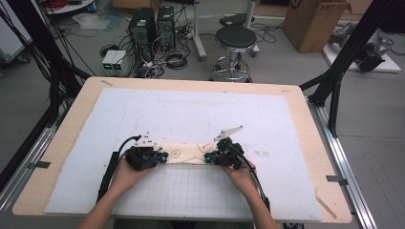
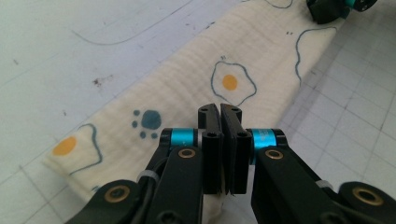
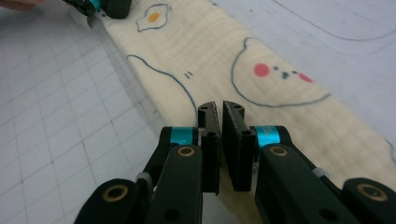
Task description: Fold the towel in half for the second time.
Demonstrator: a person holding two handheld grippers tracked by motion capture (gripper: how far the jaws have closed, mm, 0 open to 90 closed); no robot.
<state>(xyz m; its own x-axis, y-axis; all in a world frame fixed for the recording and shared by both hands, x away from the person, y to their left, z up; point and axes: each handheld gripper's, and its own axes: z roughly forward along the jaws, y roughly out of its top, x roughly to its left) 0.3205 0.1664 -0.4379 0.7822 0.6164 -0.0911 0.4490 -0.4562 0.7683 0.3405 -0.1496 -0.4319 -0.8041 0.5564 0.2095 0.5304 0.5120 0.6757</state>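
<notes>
Tools point(image 1: 186, 157) pinch cream egg-print cloth strip point(image 1: 187, 153).

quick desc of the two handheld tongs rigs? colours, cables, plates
Both alike: the left tongs and right tongs have matte black flat jaws on black linkage arms with brass-coloured pivot bushings and cyan anodised collars. A black cable trails from each. A grey three-cornered plate tops the right one; the left has one too. The forearms are bare, no sleeves.

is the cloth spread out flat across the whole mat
No, the cloth lies folded into a narrow strip between the left gripper and the right gripper near the mat's front.
</notes>
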